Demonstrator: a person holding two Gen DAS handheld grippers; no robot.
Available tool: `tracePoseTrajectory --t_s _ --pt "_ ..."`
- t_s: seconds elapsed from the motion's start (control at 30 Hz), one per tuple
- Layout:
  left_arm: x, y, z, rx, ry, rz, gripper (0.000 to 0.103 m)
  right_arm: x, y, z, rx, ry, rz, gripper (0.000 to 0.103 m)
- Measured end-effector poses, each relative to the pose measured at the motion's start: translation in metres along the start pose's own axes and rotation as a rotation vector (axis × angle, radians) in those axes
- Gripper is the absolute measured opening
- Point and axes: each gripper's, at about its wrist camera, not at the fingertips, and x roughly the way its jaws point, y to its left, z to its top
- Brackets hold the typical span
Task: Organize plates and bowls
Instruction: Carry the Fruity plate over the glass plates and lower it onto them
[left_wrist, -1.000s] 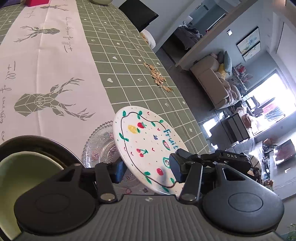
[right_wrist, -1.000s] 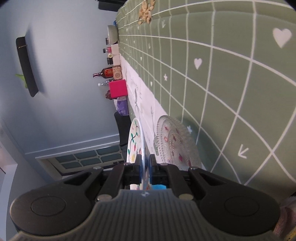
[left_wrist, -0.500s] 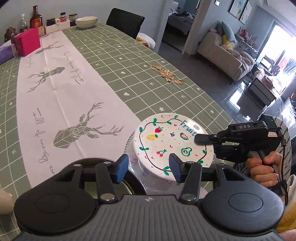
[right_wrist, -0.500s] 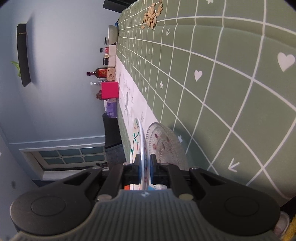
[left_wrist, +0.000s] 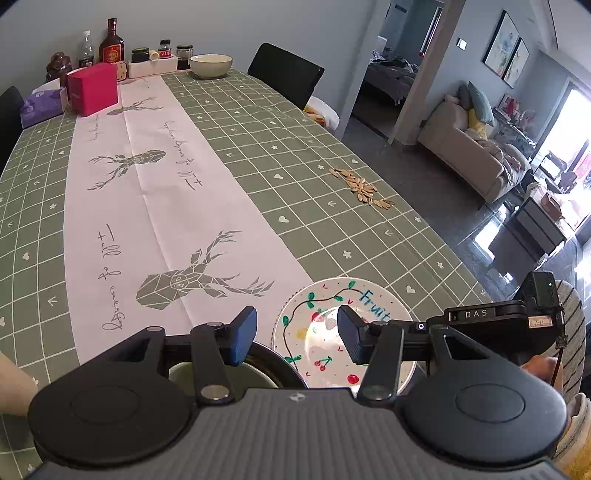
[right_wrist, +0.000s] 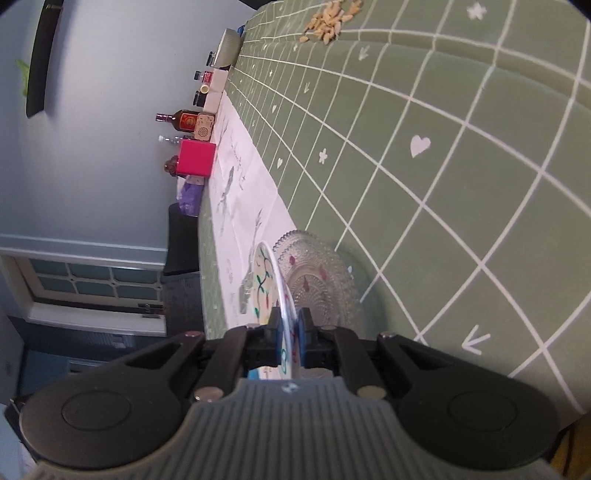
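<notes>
Two claws show over the green checked bench (left_wrist: 332, 155). The right claw (right_wrist: 289, 332) is clenched on the rim of the fruit plate (left_wrist: 325, 325), which hangs just above the glass plate (right_wrist: 321, 280). The left claw (left_wrist: 295, 338) stands released, with nothing between its fingers, over a dark bowl (left_wrist: 269, 356) at 6 o'clock. Seeds (left_wrist: 362, 188) lie toward 2 o'clock.

bright window glare at right, fisheye-warped edges, sharp focus
</notes>
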Motion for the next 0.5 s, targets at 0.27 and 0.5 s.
tracePoseTrajectory --t_s 0.27,0.5 --pt "0.009 -0.011 -0.008 0.055 0.042 -0.022 0.061 0.003 0.006 0.005 -0.037 0.003 -0.054 0.033" --pt "0.010 -0.016 -0.012 0.077 0.052 -0.019 0.061 0.000 0.029 0.002 -0.145 -0.035 -0.102 0.052"
